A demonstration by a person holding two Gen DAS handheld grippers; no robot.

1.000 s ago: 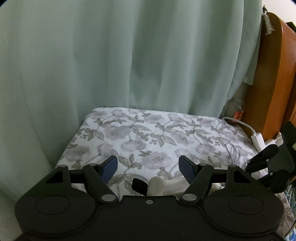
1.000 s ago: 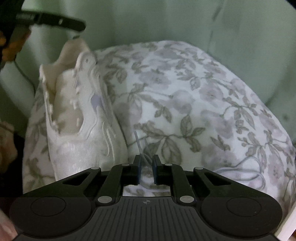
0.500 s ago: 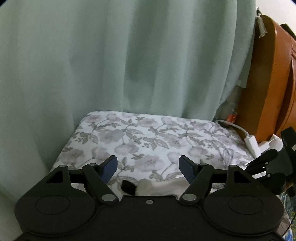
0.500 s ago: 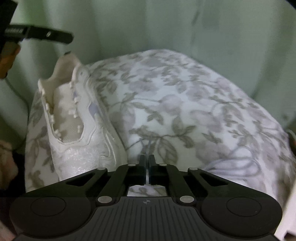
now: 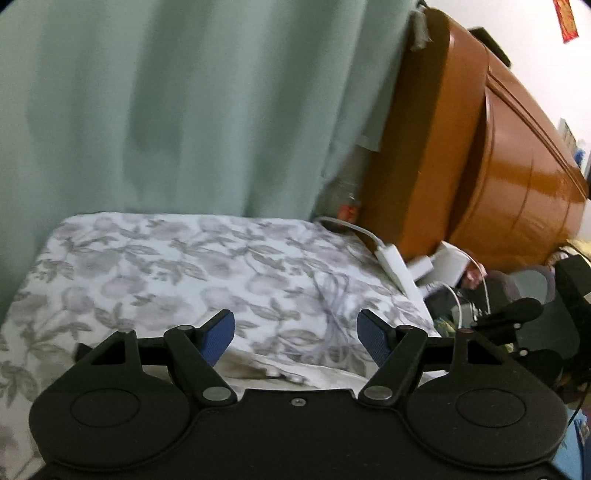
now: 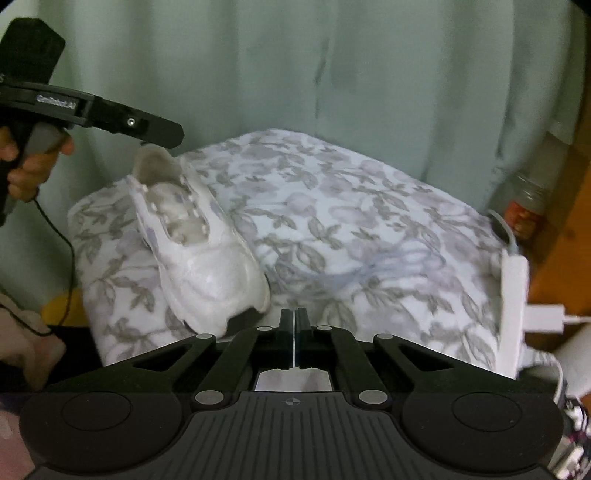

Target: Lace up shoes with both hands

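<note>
Right tongs [image 6: 294, 325] clamped on lace end; left tongs [image 5: 295, 332] apart. Shoe [image 6: 195, 240] at ten o'clock, unlaced. Next: thread an eyelet.

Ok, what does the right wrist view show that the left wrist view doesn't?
Only the right wrist view: the whole white shoe with its eyelets empty, the hand holding the left gripper, and the right gripper shut on a thin pale strand, apparently the lace end.
Only the left wrist view: the left gripper's blue fingers spread open with nothing between them, and a red paper on the wall.
Both: the floral cushion, green curtain, lace coil on the cushion, and white charger.
</note>
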